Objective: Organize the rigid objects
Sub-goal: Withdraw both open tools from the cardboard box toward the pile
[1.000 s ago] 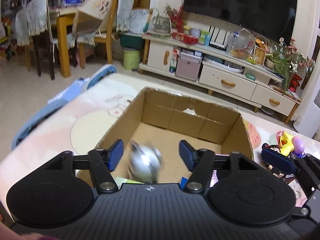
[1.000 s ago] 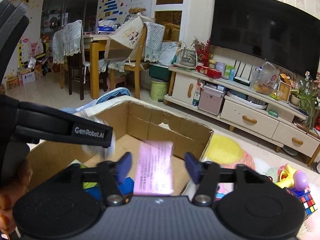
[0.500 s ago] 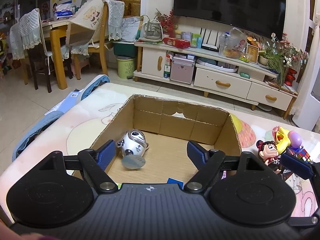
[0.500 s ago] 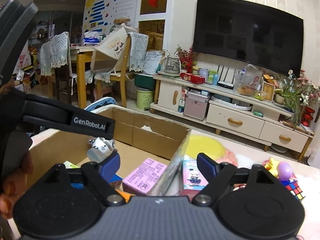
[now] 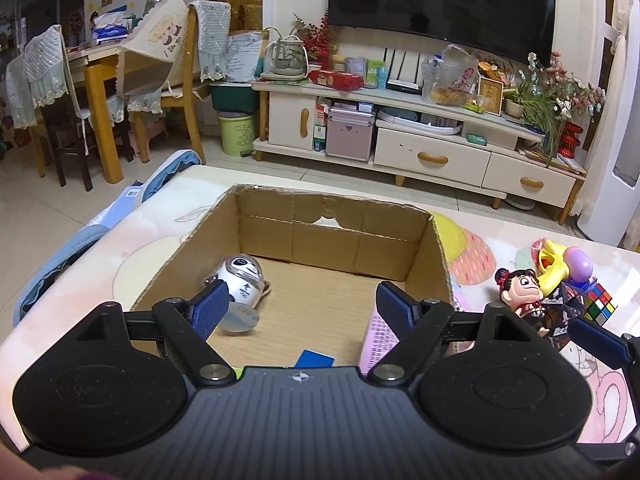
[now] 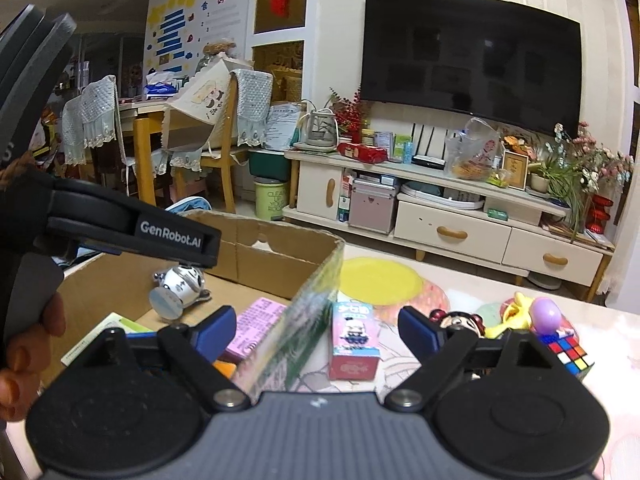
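An open cardboard box [image 5: 332, 204] stands on the table. Inside it lie a white round toy [image 5: 242, 276], a flat pink box [image 5: 378, 332] and a blue piece [image 5: 314, 358]. My left gripper [image 5: 302, 300] hovers over the box's near side, its jaws opening with nothing between them. My right gripper [image 6: 318, 322] straddles the box's right wall [image 6: 308, 320], jaws opening, touching nothing. A small pink carton [image 6: 354, 344] stands on the table just past that wall, between the fingers' lines. The white toy [image 6: 180, 284] and pink box [image 6: 256, 324] show here too.
Right of the box on the table are a doll figurine [image 5: 520, 292], a yellow-and-purple toy [image 5: 554, 268] and a Rubik's cube [image 5: 598, 304]. A hand [image 6: 24, 344] holds the left gripper's body [image 6: 176, 236]. A TV cabinet [image 5: 432, 156] stands beyond.
The white toy left the left gripper and came to rest in the box. The pink box fell from the right gripper into the box. Both jaws widened; the right gripper shifted right over the wall.
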Demonstrator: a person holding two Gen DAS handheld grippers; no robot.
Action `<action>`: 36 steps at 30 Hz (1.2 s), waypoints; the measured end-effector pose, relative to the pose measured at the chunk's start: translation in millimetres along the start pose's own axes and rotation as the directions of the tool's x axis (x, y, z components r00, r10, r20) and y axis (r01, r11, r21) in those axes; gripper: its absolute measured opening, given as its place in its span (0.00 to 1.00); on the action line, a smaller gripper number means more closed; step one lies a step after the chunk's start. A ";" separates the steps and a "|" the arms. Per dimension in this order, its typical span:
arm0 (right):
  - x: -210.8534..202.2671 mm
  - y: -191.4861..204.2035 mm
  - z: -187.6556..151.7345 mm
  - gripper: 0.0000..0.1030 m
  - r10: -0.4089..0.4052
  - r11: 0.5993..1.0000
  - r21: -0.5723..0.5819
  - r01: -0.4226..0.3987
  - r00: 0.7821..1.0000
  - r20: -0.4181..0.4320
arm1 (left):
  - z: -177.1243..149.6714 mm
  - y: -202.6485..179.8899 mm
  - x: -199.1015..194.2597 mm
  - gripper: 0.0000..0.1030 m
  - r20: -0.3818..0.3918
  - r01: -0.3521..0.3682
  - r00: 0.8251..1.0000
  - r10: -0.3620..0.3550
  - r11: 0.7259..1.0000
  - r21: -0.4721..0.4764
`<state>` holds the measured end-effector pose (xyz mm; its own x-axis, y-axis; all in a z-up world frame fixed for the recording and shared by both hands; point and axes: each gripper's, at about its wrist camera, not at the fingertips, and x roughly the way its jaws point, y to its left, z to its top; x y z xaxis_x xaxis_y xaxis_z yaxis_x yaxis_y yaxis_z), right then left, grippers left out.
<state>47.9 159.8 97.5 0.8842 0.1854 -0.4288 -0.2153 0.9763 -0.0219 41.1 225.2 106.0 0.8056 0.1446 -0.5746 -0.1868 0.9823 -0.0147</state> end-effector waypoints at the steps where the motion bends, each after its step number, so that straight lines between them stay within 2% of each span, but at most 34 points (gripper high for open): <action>1: -0.6 -2.1 -1.2 0.86 -0.001 1.000 0.003 0.001 1.000 -0.001 | 0.0 -0.5 0.3 0.98 -0.001 0.001 1.000 -0.001 1.000 0.003; 36: -20.3 -66.5 -42.7 0.86 -0.087 0.992 0.087 0.088 0.996 -0.015 | -3.1 -1.9 7.7 1.00 0.009 0.078 0.997 -0.080 0.989 0.128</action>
<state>26.6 86.4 69.0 0.8933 0.0982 -0.4387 -0.1001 0.9948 0.0189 45.9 224.1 99.1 0.8226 0.0669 -0.5646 -0.0499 0.9977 0.0456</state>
